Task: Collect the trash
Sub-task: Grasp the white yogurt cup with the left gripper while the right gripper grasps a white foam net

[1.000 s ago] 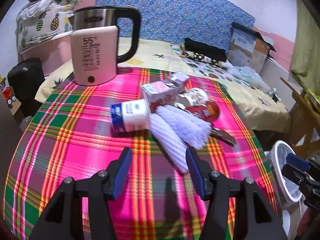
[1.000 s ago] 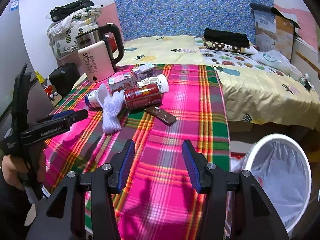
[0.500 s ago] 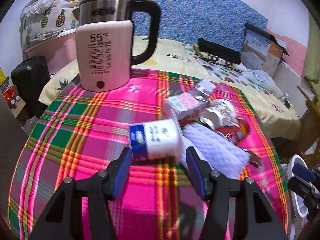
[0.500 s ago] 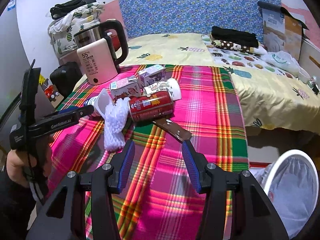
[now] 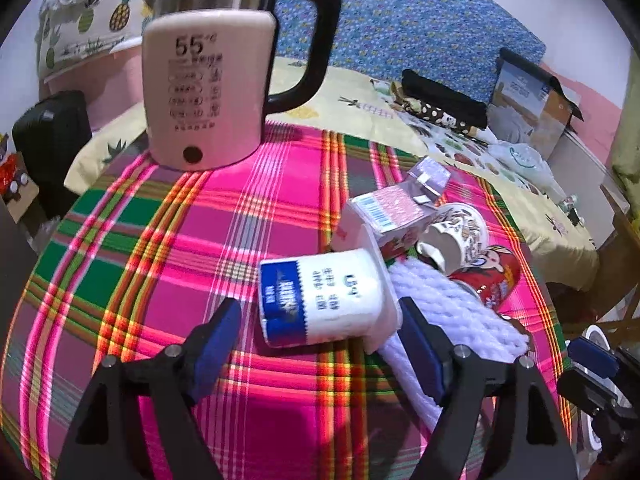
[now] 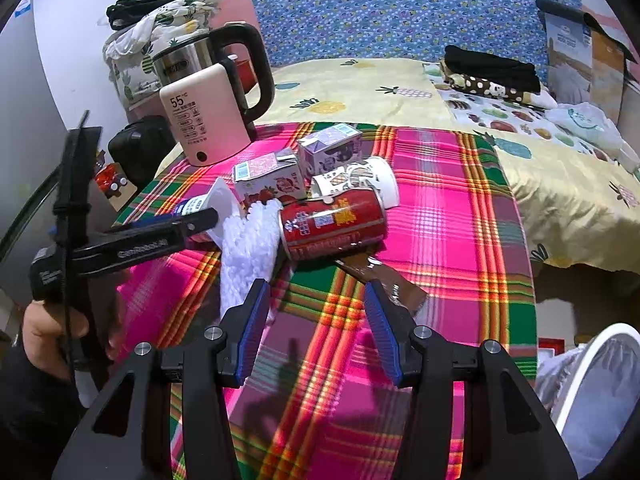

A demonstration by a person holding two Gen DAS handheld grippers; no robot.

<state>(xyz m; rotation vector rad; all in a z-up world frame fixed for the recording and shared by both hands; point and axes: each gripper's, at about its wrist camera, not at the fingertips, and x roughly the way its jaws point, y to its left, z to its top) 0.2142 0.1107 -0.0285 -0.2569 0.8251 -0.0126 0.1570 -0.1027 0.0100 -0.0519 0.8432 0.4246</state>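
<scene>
lying on its side on the plaid tablecloth (image 5: pixel 248 216) between the opening, not yet touching jaws of the left gripper (image 5: pixel 320 336), the yogurt cup (image 5: pixel 324 300) looks light and crushable, best pinched gently across its middle; the right gripper (image 6: pixel 316 328) hangs open, empty.

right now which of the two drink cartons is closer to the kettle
The purple carton. It sits farther back on the plaid cloth, nearer the kettle, while the pink strawberry carton lies in front, beside the yogurt cup.
</scene>
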